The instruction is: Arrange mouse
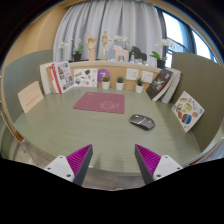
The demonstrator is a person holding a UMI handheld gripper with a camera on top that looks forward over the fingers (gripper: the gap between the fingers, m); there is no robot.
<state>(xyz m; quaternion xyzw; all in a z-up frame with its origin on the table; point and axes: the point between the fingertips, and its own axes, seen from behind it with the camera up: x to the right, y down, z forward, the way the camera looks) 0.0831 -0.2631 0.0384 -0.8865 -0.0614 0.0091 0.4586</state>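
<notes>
A dark grey mouse (pixel 142 122) lies on the pale green table (pixel 70 130), to the right of a maroon mouse mat (pixel 99 102). The mat is flat in the middle of the table, farther back than the mouse. My gripper (pixel 112 160) hovers over the table's near edge, well short of both. Its fingers (pixel 76 161) stand wide apart, pink pads facing each other, with nothing between them. The mouse is ahead and to the right of the right finger.
Books and cards (pixel 62 77) lean along the back wall, more books (pixel 187 111) stand at the right edge. Small potted plants (pixel 104 79) and figurines (pixel 120 51) line the back shelf under a curtained window.
</notes>
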